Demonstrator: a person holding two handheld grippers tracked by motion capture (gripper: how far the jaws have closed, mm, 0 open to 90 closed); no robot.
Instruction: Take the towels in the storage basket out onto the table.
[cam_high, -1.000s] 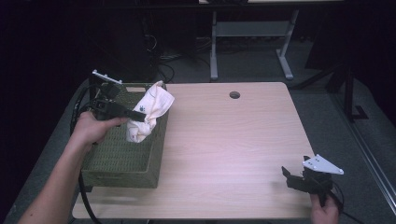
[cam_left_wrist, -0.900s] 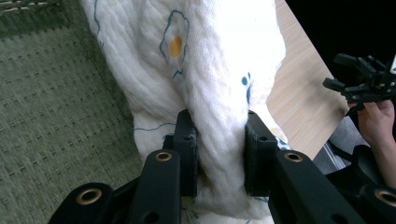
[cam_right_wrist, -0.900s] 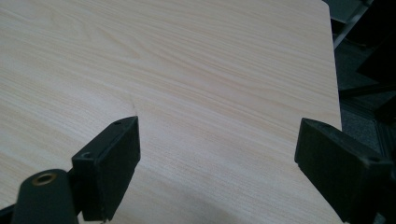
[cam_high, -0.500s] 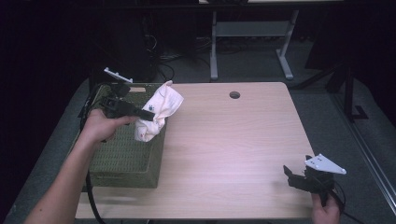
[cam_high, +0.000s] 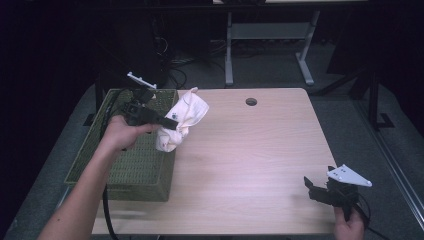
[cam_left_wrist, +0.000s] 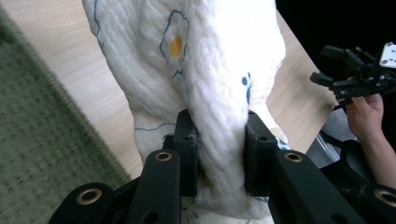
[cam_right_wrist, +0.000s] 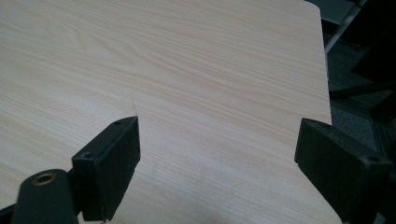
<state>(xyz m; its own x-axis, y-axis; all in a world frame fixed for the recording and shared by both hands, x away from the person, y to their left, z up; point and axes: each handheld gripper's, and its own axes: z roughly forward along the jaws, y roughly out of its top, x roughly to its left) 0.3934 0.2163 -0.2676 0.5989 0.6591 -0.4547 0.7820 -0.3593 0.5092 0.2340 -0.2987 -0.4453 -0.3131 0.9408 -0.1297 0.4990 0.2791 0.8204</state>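
The left gripper (cam_high: 172, 122) is pinching a soft, light white cloth (cam_high: 181, 125), which is drooping limply over the basket (cam_high: 142, 170) edge; a bunched fold grips best. The right gripper (cam_high: 314, 187) is idling wide open, empty.

Light falls from above onto the wooden surface (cam_high: 250, 150), which stands bright while the floor and room around it sink into near black. The white cloth (cam_high: 182, 120) above the surface's left edge glares, its upper folds washed out in the left gripper view. The green basket (cam_left_wrist: 42, 154) beside the cloth there is smeared and soft. In the right gripper view the near claw pads (cam_right_wrist: 114, 161) are dark and slightly out of focus.
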